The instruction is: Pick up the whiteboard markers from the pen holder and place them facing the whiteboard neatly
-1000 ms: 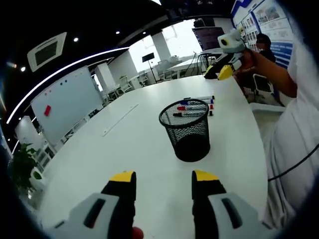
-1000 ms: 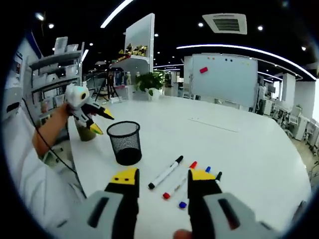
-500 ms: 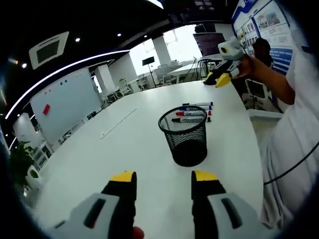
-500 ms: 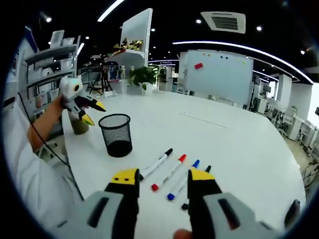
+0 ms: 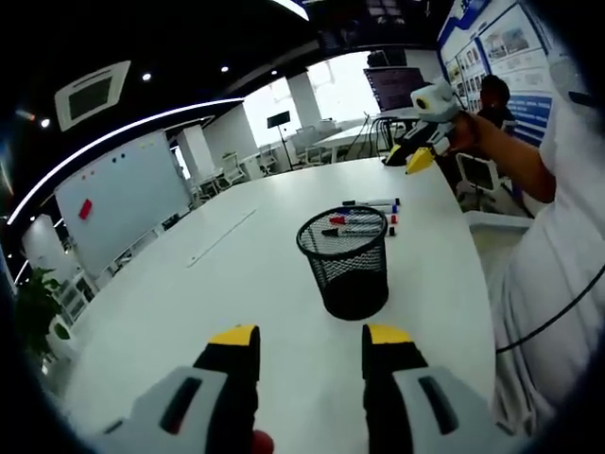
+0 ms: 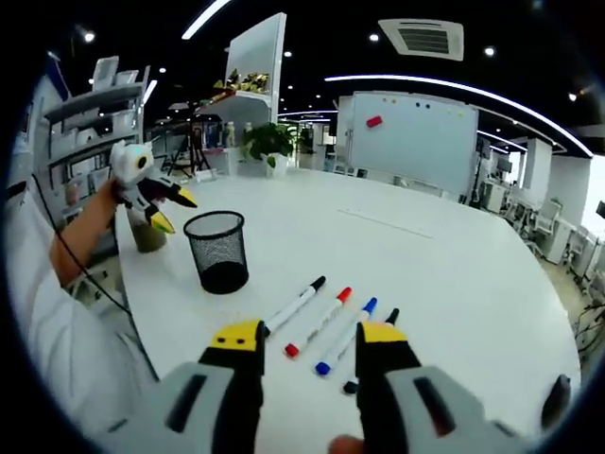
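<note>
Since four markers already lie in a row on the white table (image 6: 454, 265), the job looks almost done, or all done. The black mesh pen holder (image 6: 216, 250) stands well apart from them, nearer the person's sleeve, and from here it looks like nothing is left inside, though I cannot be sure.

The markers sit side by side, just beside each other: the black-capped marker (image 6: 294, 306), the red-capped marker (image 6: 320, 322), the blue-capped marker (image 6: 347, 335) and a dark marker (image 6: 378, 333) partly hidden behind the right gripper (image 6: 307, 340). Each one lies flat, its long side running from near the gripper out toward the far whiteboard (image 6: 412, 140). Their capped tips point that way too. The row looks fairly neat.

The right gripper is over the near ends of the markers, its jaws spread apart and gripping nothing. The left gripper (image 5: 309, 340) is over bare table in front of the pen holder, its jaws also spread and gripping nothing.

If anything is left, it is maybe a small nudge to straighten the row.
</note>
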### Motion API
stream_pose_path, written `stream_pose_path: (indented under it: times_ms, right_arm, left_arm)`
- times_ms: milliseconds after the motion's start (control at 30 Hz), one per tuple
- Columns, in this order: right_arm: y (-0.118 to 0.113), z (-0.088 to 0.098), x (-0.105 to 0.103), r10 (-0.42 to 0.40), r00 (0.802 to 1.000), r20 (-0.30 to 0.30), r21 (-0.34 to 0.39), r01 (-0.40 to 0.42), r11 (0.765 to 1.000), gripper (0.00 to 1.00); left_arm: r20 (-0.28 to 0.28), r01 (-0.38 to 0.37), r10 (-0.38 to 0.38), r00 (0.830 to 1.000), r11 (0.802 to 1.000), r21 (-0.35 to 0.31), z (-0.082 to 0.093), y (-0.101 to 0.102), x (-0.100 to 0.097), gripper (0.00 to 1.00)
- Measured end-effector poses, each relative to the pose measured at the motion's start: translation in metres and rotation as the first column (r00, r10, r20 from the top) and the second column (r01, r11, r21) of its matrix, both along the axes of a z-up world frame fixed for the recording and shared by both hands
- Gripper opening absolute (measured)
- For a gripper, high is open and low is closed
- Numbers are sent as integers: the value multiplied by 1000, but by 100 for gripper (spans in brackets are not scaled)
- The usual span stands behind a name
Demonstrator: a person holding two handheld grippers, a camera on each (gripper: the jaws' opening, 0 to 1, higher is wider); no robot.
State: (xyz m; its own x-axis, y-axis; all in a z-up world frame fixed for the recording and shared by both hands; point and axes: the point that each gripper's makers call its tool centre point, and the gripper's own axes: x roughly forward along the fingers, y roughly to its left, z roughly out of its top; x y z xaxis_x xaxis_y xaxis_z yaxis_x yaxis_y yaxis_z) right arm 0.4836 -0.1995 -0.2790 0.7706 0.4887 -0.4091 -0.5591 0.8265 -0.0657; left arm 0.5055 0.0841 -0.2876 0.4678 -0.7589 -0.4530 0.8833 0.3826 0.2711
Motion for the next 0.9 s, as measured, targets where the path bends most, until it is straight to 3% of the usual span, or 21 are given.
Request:
stream_pose_path:
  times_ms: [900]
  right_arm:
    - [7, 7, -5, 25, 1000, -4, -16, -25, 1000, 37]
  left_arm:
    - [-3, -10, 10, 1000, 1000, 22, -3, 3, 5, 45]
